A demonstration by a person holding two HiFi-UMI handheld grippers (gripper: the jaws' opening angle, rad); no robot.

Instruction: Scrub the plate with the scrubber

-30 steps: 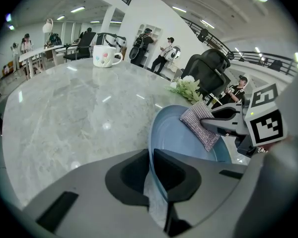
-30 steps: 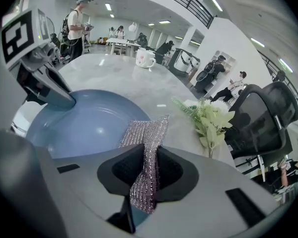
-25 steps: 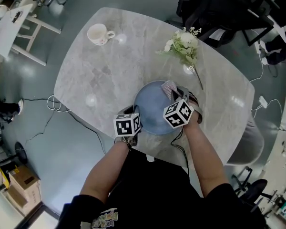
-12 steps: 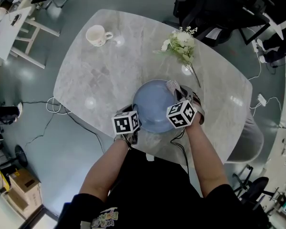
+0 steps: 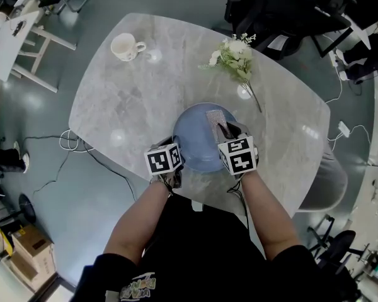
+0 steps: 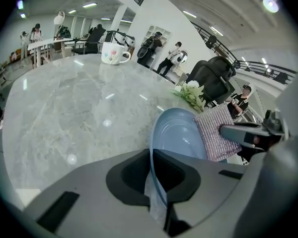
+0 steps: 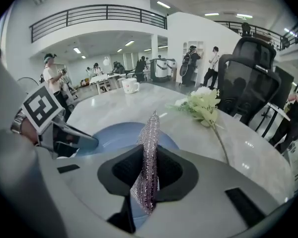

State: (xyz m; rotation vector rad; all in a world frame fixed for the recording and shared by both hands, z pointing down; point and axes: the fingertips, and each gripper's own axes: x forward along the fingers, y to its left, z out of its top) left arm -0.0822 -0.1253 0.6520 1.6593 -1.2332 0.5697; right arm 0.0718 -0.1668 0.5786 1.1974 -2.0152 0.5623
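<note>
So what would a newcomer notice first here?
The blue plate at the near edge of the marble table draws the eye, its rim between the left tool's jaws, which have just been closing on it. The right tool holds a glittery scrubber over the plate's right side; a flower sprig and a white mug sit farther back.

Seen from above: one grey marble desk [image 5: 132, 99], one blue plate [image 5: 192, 145], one sparkly scrubber [image 5: 215, 119], one white mug [image 5: 125, 46] and one bunch of white flowers [image 5: 234, 56]. There are two grippers, one left gripper [image 5: 176, 148] and one right gripper [image 5: 227, 131]. One person [image 5: 201, 250] is in view, and one cardboard box [image 5: 31, 247] sits on the floor.
</note>
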